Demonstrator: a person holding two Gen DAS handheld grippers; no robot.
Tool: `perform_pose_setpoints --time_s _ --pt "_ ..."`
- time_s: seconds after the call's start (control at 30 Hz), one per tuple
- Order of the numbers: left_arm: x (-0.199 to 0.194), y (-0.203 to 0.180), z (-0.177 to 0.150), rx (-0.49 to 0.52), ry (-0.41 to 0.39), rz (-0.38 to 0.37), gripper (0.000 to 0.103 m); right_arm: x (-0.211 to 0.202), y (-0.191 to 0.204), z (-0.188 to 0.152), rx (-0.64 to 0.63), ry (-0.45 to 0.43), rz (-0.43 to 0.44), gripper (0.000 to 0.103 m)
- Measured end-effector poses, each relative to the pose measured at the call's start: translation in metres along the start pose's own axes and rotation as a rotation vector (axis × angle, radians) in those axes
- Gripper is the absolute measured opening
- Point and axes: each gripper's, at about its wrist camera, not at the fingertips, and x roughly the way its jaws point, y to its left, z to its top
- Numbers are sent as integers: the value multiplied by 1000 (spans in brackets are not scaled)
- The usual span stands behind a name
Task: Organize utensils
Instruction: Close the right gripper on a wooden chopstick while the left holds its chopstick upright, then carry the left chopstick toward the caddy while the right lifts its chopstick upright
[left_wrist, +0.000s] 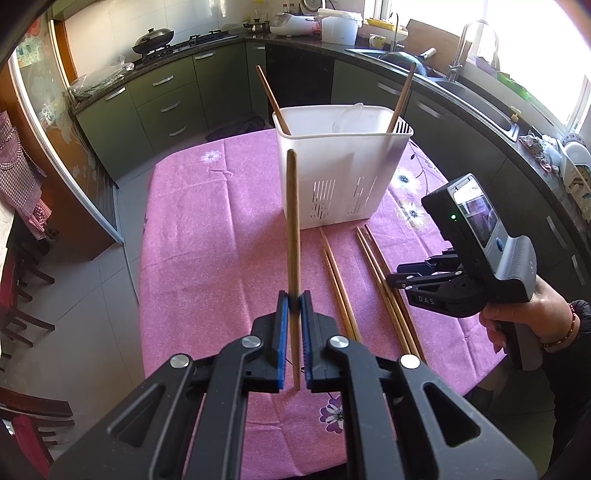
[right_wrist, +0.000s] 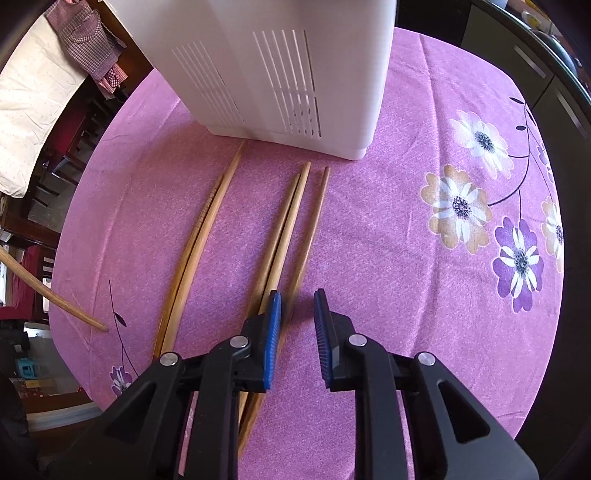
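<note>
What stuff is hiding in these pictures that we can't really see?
- Lower ends of the two chopsticks standing in the white utensil holder: left wrist view, behind its wall.
- Holder's top: right wrist view, cut off by the edge.
- Near ends of the three chopsticks on the tablecloth: right wrist view, under the right gripper.

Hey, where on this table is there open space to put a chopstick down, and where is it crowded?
Bare pink flowered tablecloth lies left of the white slotted plastic utensil holder, and to the right of the five wooden chopsticks lying flat. Crowded: the strip in front of the holder, where those chopsticks lie under the open right gripper. The left gripper holds one chopstick.
</note>
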Motion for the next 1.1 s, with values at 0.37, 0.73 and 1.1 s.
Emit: perform_pose_setpoints --time_s 0.37,0.73,1.1 --pt "-1 -2 0 7 0 1 7 6 14 4 -19 -33 -48 7" --pt "-1 0 -1 4 0 5 7 -106 14 -22 -22 -350 32 7" --pt "-9 -1 -9 8 -18 7 7 -148 12 -67 -52 -450 8 7"
